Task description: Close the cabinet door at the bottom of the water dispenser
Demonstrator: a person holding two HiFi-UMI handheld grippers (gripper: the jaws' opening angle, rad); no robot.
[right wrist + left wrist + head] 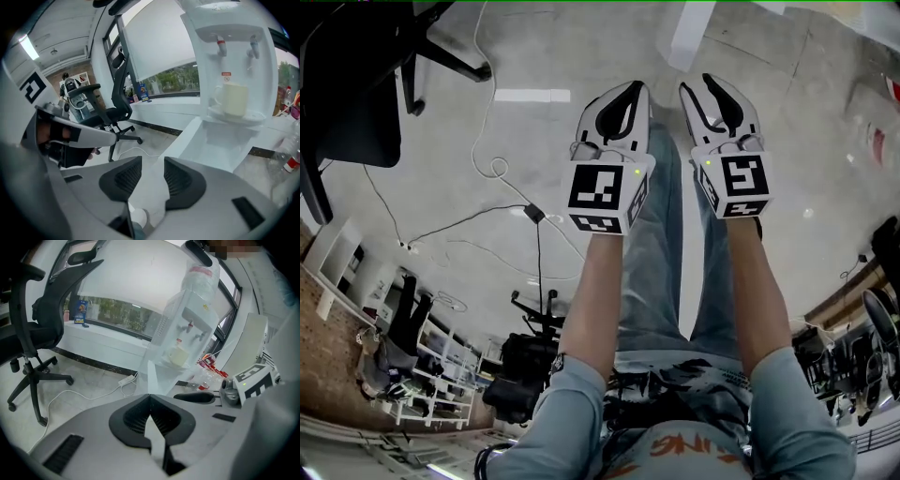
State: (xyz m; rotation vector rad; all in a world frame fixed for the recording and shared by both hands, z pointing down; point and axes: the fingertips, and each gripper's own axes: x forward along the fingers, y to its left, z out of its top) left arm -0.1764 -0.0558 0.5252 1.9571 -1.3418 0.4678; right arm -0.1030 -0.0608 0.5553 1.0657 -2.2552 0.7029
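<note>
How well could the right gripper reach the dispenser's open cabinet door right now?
Probably yes: the cabinet door stands open straight ahead of the right gripper, with nothing seen between them.

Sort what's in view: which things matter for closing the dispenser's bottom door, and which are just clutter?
Job:
- water dispenser
- its open cabinet door
- left gripper, shut
- right gripper, open, empty

Lying about:
- mug on the dispenser
- office chair
- power strip
- bottles
</note>
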